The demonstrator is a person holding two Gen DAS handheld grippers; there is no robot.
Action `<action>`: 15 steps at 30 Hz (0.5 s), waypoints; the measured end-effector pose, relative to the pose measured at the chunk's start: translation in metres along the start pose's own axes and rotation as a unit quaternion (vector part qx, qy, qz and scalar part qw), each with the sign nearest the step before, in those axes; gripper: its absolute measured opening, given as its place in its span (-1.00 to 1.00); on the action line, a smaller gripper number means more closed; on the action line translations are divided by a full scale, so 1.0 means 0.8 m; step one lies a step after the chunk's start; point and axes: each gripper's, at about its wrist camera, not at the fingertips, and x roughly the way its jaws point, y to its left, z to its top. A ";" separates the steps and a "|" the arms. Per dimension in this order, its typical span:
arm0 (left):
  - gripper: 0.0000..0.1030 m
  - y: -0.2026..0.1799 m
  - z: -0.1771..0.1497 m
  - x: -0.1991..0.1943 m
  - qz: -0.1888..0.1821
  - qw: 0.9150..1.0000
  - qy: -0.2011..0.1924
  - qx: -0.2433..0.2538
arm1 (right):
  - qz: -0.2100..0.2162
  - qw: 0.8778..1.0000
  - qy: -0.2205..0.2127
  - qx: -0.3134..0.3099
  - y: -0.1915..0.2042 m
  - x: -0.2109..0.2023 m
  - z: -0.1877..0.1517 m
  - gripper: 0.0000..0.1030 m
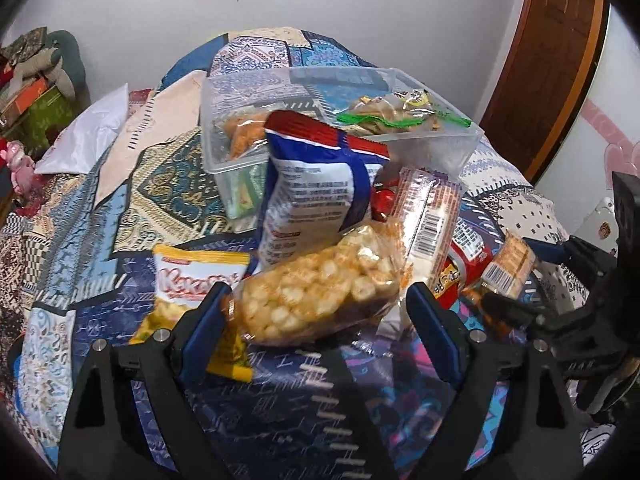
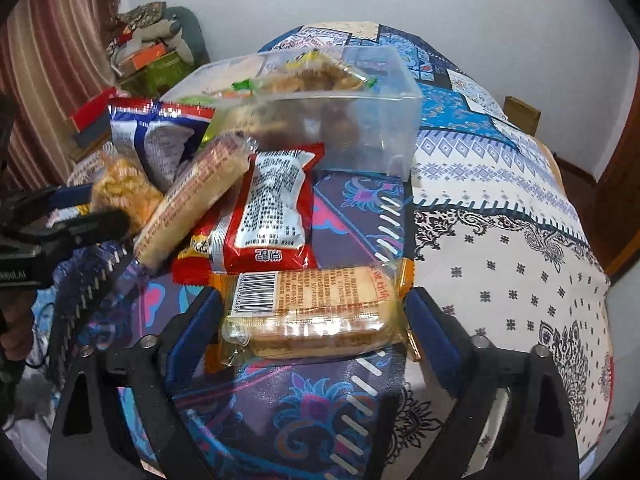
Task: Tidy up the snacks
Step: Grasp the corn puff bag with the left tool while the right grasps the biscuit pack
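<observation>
A clear plastic box point(image 1: 432, 148) point(image 2: 376, 128) holding several snack packs stands on the patterned bed. In front lies a pile of snacks. My left gripper point(image 1: 320, 304) is open, its blue pads on either side of a clear bag of puffed corn point(image 1: 320, 284), which also shows in the right wrist view point(image 2: 120, 188). My right gripper point(image 2: 312, 312) is open around an orange-edged biscuit pack with a barcode point(image 2: 312, 300) point(image 1: 508, 260). A blue-and-white bag point(image 1: 316, 188) point(image 2: 160, 140), a long wafer pack point(image 1: 428, 216) point(image 2: 192, 200) and a red packet point(image 2: 272, 216) lie between.
A yellow snack bag point(image 1: 192, 284) lies left of my left gripper. A white pillow point(image 1: 92, 132) lies at the bed's left side. Boxes and a stuffed toy point(image 2: 152, 52) are piled by the wall. A wooden door point(image 1: 552, 64) stands at the right.
</observation>
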 end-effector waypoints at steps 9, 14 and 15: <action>0.59 0.000 0.004 0.011 0.014 1.000 -0.014 -0.012 | 0.022 1.000 -0.005 -0.003 0.004 -0.001 -0.004 0.74; 0.54 0.004 0.000 0.006 0.012 1.000 -0.016 -0.013 | 0.023 1.000 -0.010 -0.006 0.007 -0.007 -0.009 0.55; 0.53 0.003 -0.001 0.005 0.015 1.000 -0.017 -0.011 | 0.023 1.000 -0.010 -0.005 0.007 -0.007 -0.009 0.53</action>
